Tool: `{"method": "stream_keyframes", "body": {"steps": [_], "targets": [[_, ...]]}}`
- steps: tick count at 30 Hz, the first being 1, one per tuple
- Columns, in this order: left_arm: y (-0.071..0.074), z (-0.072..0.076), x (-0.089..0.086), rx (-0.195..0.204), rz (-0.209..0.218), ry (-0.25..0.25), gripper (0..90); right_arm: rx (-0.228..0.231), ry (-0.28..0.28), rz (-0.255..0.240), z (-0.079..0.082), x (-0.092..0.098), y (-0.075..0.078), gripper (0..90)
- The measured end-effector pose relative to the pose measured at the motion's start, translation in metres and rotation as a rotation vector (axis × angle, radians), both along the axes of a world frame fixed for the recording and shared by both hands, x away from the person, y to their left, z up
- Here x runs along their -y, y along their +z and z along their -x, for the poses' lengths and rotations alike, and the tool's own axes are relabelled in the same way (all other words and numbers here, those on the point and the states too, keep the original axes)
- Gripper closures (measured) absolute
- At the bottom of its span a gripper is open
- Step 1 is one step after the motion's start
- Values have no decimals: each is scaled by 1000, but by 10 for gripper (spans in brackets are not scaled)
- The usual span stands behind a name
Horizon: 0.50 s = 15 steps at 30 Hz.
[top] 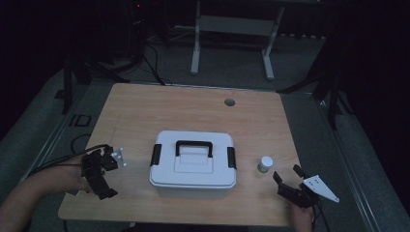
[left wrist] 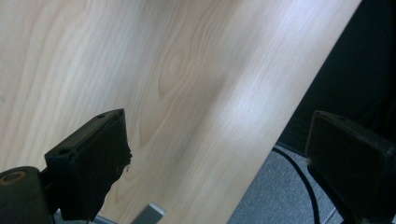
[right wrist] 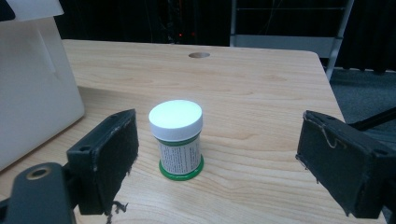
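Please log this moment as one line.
right gripper: open, facing small white-capped jar | left gripper: open, idle | white lidded box: closed

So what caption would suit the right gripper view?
Open right gripper facing a small white-capped jar on the wooden table, white box alongside.

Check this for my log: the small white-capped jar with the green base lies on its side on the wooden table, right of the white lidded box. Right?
Not quite. The small white-capped jar stands upright on the wooden table, right of the white lidded box, as the right gripper view shows.
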<state>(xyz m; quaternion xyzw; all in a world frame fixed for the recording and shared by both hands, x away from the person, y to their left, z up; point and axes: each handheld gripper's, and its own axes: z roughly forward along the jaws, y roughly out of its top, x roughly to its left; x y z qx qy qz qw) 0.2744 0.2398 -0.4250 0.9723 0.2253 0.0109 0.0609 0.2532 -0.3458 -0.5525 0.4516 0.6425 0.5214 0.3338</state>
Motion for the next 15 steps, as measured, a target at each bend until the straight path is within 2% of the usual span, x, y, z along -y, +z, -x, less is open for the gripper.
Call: {"method": "stream_keyframes", "body": {"steps": [4, 7, 11, 15], "targets": [[6, -2, 11, 0, -26, -30, 56, -1, 1, -2, 0, 0, 0, 120], [18, -6, 21, -7, -22, -55, 56, 0, 3, -2, 0, 0, 0, 120], [22, -7, 26, 1, -35, -73, 63, 1, 5, -4, 0, 0, 0, 120], [34, -9, 37, -11, -27, -93, 64, 0, 9, -8, 0, 1, 0, 120]]}}
